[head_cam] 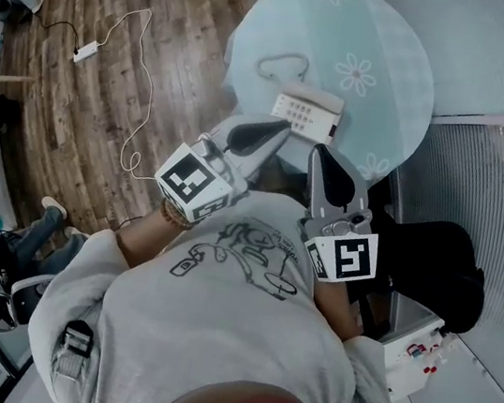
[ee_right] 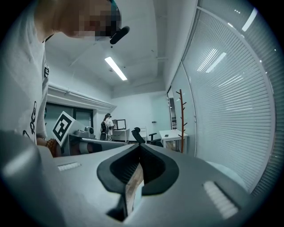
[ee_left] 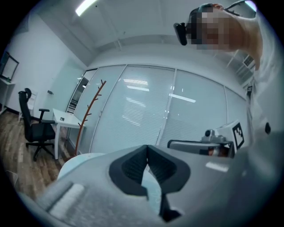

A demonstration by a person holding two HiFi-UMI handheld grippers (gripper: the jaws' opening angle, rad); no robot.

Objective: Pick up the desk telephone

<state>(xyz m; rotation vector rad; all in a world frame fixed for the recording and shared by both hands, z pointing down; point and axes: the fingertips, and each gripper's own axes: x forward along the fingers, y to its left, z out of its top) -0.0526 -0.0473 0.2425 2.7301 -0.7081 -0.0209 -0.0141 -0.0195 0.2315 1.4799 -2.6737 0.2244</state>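
The white desk telephone (head_cam: 306, 112) lies on a round table (head_cam: 390, 47) covered with a pale flowered cloth; its cord (head_cam: 283, 62) loops behind it. My left gripper (head_cam: 285, 127) is shut and empty, its tip just short of the telephone's near left side. My right gripper (head_cam: 321, 151) is also shut and empty, close to the telephone's near right corner. In the left gripper view the left gripper (ee_left: 147, 149) shows its black pads meeting over the table's edge (ee_left: 77, 160). The right gripper (ee_right: 140, 146) looks the same in its own view. Neither gripper view shows the telephone.
A glass wall with blinds (head_cam: 501, 188) runs along the right. A black chair (head_cam: 435, 272) and a white box (head_cam: 413, 350) stand by the table. A power strip with cable (head_cam: 86, 51) lies on the wooden floor. A coat stand (ee_left: 86, 116) and an office chair (ee_left: 35, 128) stand further off.
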